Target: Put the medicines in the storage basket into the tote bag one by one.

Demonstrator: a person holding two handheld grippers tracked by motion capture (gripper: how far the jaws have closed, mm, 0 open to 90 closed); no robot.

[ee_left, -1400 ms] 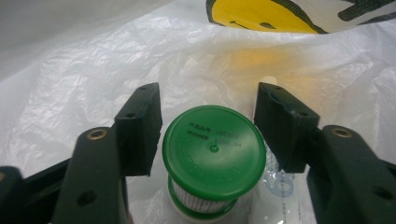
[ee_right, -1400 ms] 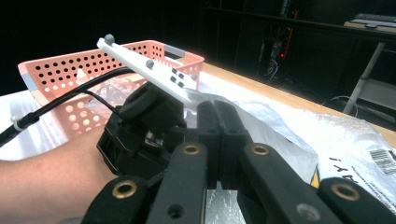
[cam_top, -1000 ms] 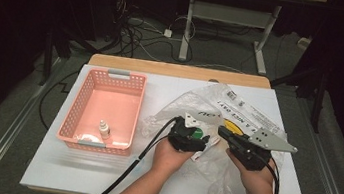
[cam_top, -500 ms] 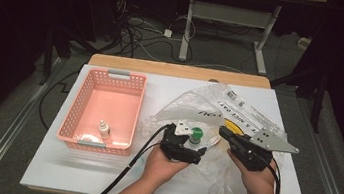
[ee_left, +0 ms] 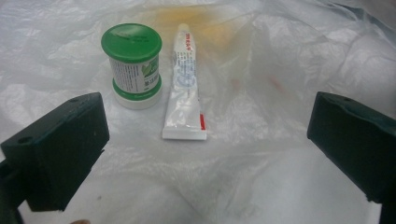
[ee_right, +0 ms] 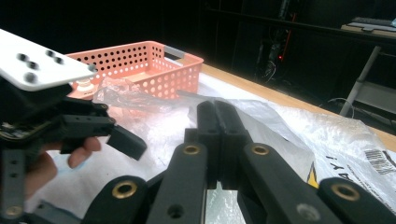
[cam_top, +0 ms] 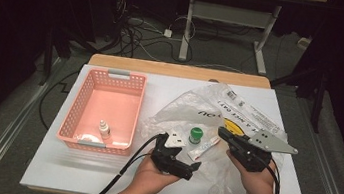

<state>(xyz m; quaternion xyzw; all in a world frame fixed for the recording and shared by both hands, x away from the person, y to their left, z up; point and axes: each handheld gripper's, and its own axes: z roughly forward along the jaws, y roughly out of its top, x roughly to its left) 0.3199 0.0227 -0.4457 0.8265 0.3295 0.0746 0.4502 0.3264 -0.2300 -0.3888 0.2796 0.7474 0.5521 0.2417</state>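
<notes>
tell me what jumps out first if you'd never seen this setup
The pink basket at the table's left, a small dropper bottle inside. Then the crumpled plastic bag at centre, where a green-capped jar stands beside a white tube before the open left gripper.

Open table left of the green-capped jar (cam_top: 196, 135); the white tube (cam_top: 203, 149) lies just right, the pink basket (cam_top: 103, 108) blocks far left.
</notes>
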